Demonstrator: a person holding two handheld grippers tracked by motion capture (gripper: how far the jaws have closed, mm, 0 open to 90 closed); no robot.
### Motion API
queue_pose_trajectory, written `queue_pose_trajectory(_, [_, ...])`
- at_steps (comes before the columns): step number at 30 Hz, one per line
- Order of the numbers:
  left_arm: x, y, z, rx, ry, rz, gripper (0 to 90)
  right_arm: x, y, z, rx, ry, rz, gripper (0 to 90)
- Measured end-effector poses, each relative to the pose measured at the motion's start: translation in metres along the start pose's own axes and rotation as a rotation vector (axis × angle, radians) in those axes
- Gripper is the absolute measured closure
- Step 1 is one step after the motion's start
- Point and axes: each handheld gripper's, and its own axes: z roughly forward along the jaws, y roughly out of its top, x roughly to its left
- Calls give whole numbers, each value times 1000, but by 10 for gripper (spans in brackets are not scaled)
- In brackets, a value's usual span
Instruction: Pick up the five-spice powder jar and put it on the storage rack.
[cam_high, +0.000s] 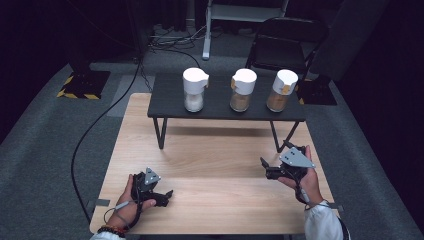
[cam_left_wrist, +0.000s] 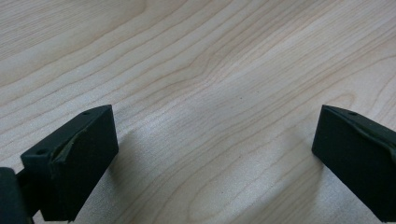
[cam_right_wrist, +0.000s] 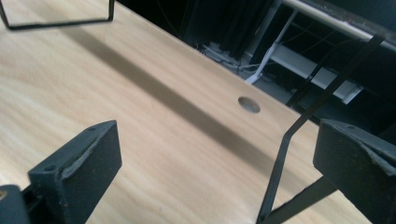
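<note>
A light wood-grain tabletop (cam_high: 210, 160) stands on grey carpet (cam_high: 45, 150) in a dark room, a low black shelf (cam_high: 225, 107) on thin metal legs set across its far side. Behind it are a black folding chair (cam_high: 285, 45), a white stand (cam_high: 207, 45), tangled cables (cam_high: 170, 42) and a yellow-and-black striped base (cam_high: 82, 82).

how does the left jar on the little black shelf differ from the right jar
The left jar holds something white; the right jar holds something brown. The left jar's white cap looks plain, while the right jar's cap shows a tan patch on its side. The left jar sits nearer the left gripper. Both stand upright on the black shelf, untouched.
</note>
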Motion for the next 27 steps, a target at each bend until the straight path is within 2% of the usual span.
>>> queue_pose_trajectory(14, [0,0,0,0,0,-1,1,5,-17,-1,88,20,-6,10])
queue_pose_trajectory(21, [0,0,0,1,1,-1,1,3,-27,-5,128,19,23,11])
queue_pose_trajectory(27, [0,0,0,1,1,-2,1,6,-35,-7,168,12,28,11])
